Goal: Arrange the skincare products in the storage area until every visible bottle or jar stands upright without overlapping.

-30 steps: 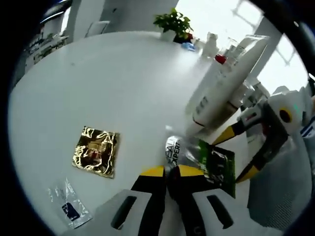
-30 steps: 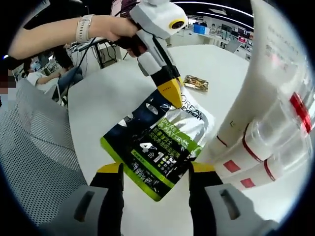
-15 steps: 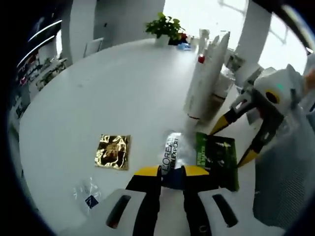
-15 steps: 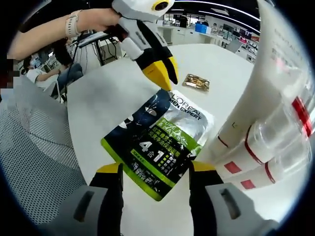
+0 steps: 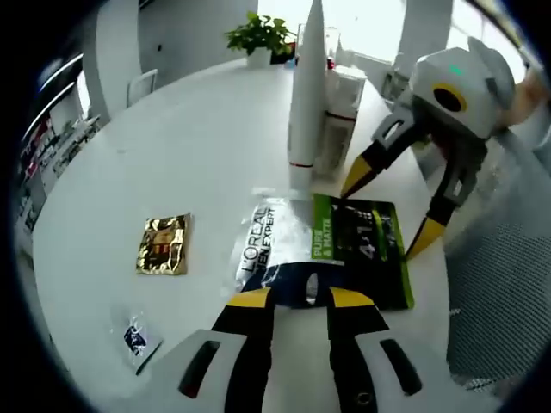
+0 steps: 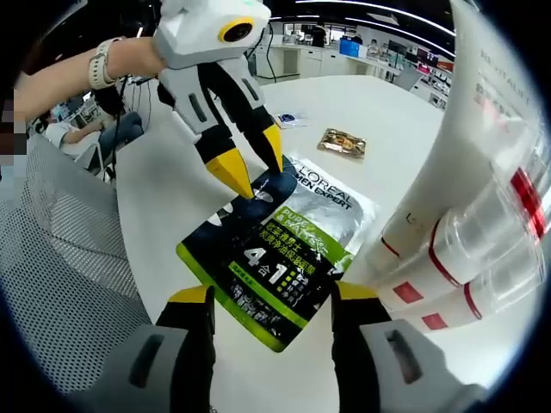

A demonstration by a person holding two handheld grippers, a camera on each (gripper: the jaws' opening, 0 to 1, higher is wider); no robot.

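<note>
In the left gripper view, the left gripper is now seen with its jaws parted and nothing between them. A second ago they were closed on the near edge of the sachet; it has been let go and lies flat on the white table, just ahead of the tips. Beyond it the white tube stands upright, with a gold packet off to the left of the jaws.

In the right gripper view, the right gripper is held wide open and empty, the sachet lying between and beyond its jaws. The left gripper is seen lifted off the sachet's far edge. The tube and clear bottles sit right of the jaws. The release is judged to leave the sachet placed, free of the upright containers.
</note>
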